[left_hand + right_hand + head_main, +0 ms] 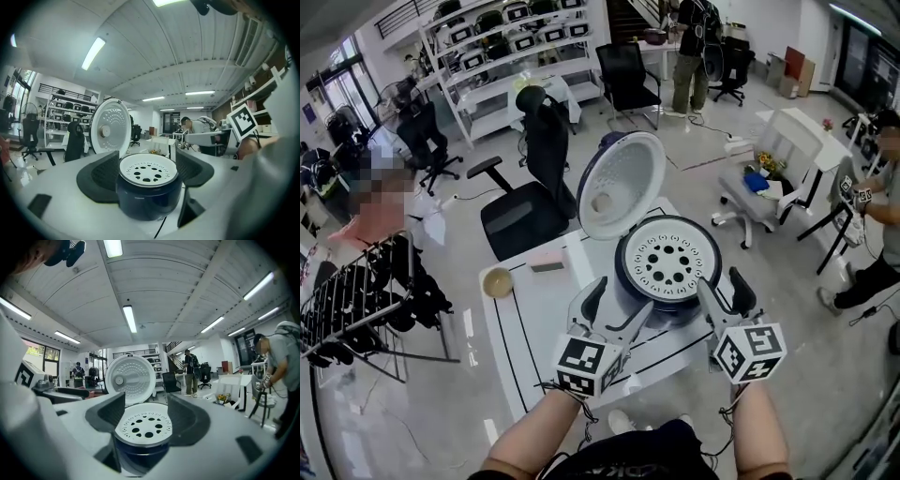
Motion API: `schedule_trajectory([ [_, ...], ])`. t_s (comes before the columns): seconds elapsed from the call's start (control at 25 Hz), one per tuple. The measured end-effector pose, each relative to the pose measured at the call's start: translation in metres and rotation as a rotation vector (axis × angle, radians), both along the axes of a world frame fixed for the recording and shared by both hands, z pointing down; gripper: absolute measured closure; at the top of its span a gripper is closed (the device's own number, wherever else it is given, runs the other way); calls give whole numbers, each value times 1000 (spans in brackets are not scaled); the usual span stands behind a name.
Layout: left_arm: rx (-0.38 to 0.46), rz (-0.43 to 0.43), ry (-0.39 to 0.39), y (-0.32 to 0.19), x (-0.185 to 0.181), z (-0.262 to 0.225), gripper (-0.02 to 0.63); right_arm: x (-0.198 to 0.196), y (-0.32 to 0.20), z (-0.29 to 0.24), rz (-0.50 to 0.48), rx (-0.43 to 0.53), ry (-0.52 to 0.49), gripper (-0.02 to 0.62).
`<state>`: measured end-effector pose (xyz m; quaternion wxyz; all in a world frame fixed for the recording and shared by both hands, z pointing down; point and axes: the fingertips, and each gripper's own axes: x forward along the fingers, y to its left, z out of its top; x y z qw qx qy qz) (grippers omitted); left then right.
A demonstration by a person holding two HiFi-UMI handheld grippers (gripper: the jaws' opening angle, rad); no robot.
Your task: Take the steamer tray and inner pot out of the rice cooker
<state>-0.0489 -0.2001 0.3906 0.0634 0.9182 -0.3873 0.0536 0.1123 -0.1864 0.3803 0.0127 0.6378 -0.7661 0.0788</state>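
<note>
The rice cooker [667,302] stands upright on the white table [534,323]. Its lid [621,186] is swung up at the far side, inner face toward the person. The round steamer tray [668,260] lies flat in the cooker's mouth, holes up. The left gripper [619,302] and the right gripper [724,292] sit at the near rim, jaws spread and holding nothing.

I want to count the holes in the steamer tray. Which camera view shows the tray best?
The head view: it looks down on the steamer tray, so its whole round face and holes show. Both gripper views see it from low down, flattened, with the far holes crowded together.
</note>
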Motion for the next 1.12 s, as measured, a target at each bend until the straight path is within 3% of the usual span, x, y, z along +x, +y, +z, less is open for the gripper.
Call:
schedule_trajectory([
  [0.28,-50,-17,-18,-14,1,18,241,5,-10,11,34,-56,55,319],
  [0.92,-113,-114,-96,-69,35,49,241,48,-91,67,-36,-235,170,319],
  [1.12,-137,-138,-136,-83,42,62,241,59,-114,89,-36,-297,282,319],
])
